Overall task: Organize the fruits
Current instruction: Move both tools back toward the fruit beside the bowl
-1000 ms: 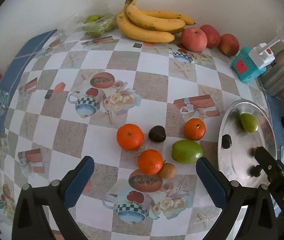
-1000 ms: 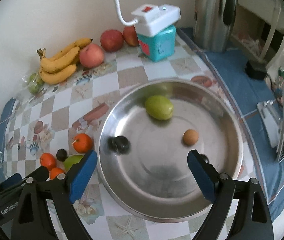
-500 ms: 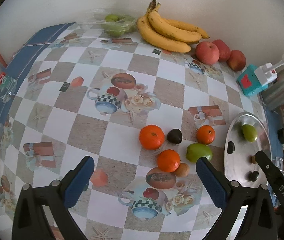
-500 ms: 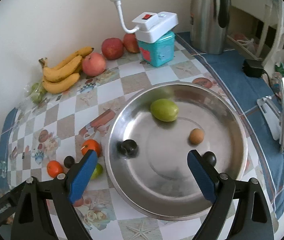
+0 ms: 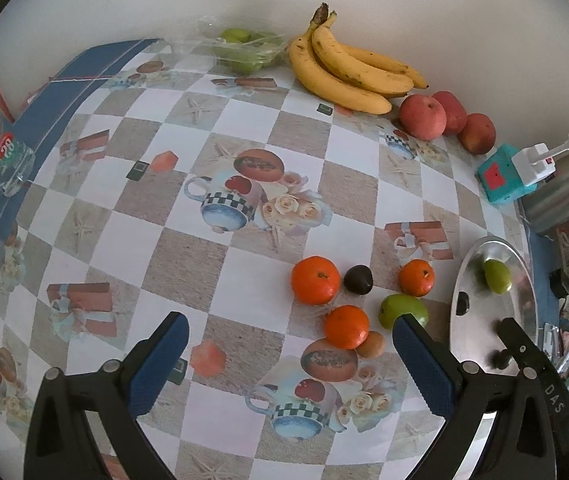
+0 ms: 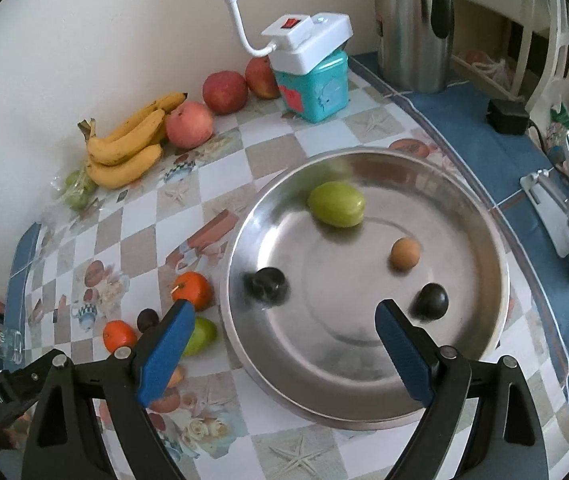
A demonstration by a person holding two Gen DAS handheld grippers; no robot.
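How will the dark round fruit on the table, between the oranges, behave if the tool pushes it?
The dark fruit looks round and smooth, so it will probably roll, not slide. It lies apart from the oranges beside it, so it may bump one. It looks small and probably light; its glossy skin may slip between pads.

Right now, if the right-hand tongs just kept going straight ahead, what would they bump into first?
Probably the bare floor of the steel pan: the right tongs, open and empty, point into its middle, between the two dark plums. Depth is hard to judge.
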